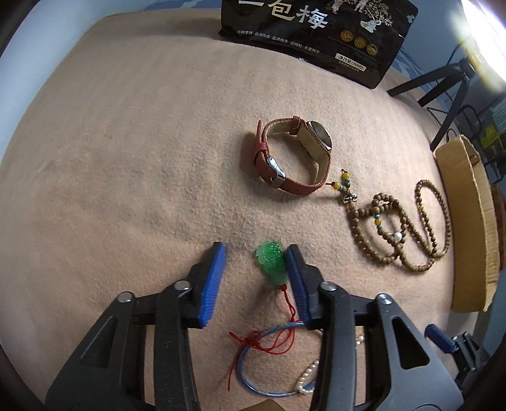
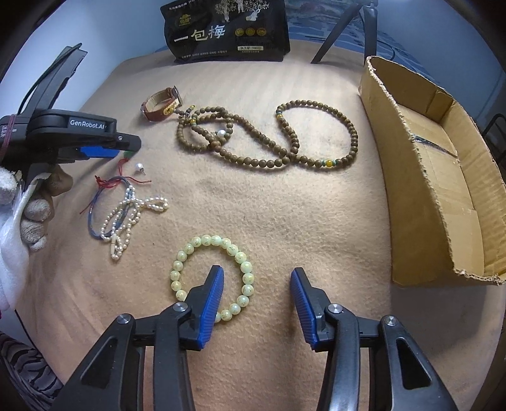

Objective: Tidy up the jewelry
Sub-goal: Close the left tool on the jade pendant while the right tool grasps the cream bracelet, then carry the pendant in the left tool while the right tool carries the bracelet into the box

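Observation:
A green jade pendant (image 1: 270,262) on a red cord (image 1: 289,303) lies on the beige cloth between the blue pads of my left gripper (image 1: 256,249). It sits against the right pad, with a wide gap to the left pad. A pale green bead bracelet (image 2: 246,268) lies under my right gripper (image 2: 257,271). That gripper's left finger (image 2: 210,297) stands inside the ring and the right finger outside, neither pressing the beads. The left gripper (image 2: 117,148) also shows at the left of the right wrist view.
On the cloth lie a red-strapped watch (image 1: 294,155), a long wooden bead necklace (image 2: 268,139), a pearl strand (image 2: 126,218), a blue cord bracelet (image 1: 268,332) and a pearl stud (image 2: 138,166). An open cardboard box (image 2: 408,177) stands right, a black snack bag (image 2: 227,28) at the back.

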